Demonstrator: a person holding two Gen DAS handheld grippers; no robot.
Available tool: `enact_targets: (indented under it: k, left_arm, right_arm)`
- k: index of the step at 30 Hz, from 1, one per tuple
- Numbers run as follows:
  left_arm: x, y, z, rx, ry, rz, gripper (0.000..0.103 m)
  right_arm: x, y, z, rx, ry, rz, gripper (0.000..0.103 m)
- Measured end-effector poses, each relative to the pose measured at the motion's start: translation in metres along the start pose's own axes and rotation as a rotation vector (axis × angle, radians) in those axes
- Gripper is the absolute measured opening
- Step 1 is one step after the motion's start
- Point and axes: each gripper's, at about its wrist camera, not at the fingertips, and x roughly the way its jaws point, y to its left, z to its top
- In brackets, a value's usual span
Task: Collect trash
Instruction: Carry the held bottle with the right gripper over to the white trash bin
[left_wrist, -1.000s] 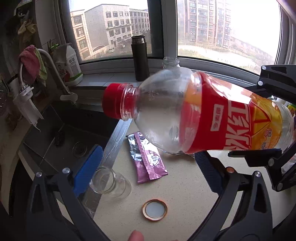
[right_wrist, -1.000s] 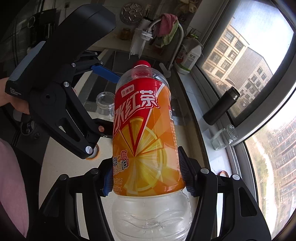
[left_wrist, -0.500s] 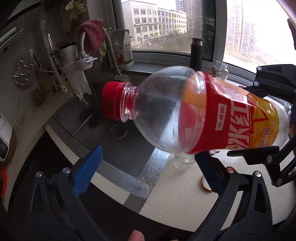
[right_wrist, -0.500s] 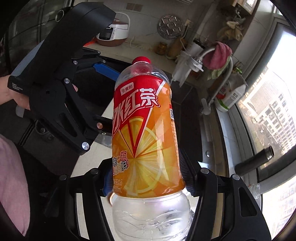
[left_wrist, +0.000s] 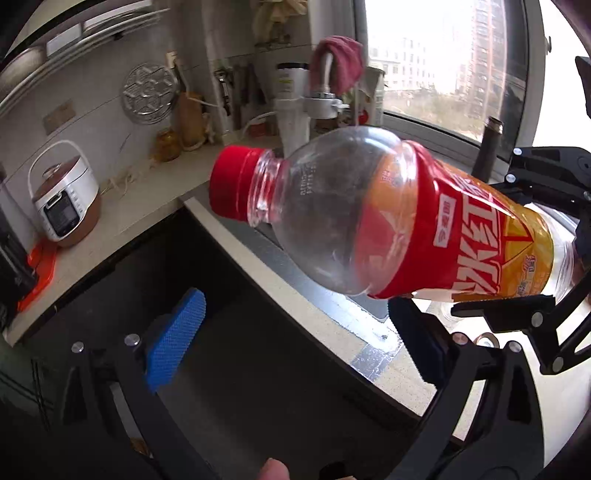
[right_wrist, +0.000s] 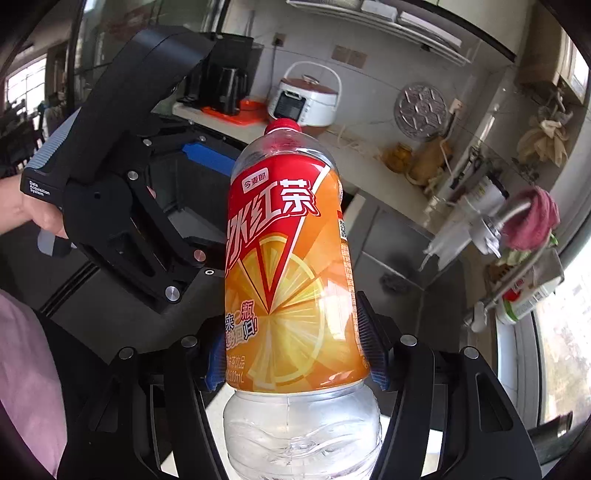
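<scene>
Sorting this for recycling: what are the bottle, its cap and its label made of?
Bottle: clear thin plastic, glossy; you see through it and the base is ribbed. Cap: red opaque plastic, ridged. Label: probably shiny printed plastic film, wrapped tight.

Pale countertop (left_wrist: 122, 218), rice cooker (left_wrist: 66, 206) on it

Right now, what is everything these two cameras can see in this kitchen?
plastic bottle: one, clear, orange-red label, red cap, held in the air.
rice cooker: one, white and brown, far counter.
metal trivet: one, silver, on the wall.
jar: one, yellowish contents, counter by the wall.
faucet: one, metal, pink cloth draped over it.
sink: one, grey, set in the counter.
flask: one, dark, window sill.
left gripper: black, blue pads, open, empty.
right gripper: black, blue pads, clamping the bottle.
hand: one, holding the left gripper.
</scene>
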Motion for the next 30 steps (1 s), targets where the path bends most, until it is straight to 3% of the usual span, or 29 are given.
enact_targets:
  k: [5, 18, 30]
  left_arm:
    - [-0.019, 0.027, -0.024, -0.062, 0.018, 0.131, 0.097]
    - [-0.086, 0.126, -0.101, -0.296, 0.060, 0.361, 0.097]
    - [-0.165, 0.253, -0.195, -0.451, 0.100, 0.532, 0.097]
  right_arm:
    - [0.019, 0.027, 0.028, -0.109, -0.029, 0.104, 0.060]
    - [0.074, 0.131, 0.123, -0.338, -0.121, 0.389, 0.060]
    - [0.135, 0.272, 0.232, -0.513, -0.171, 0.586, 0.060]
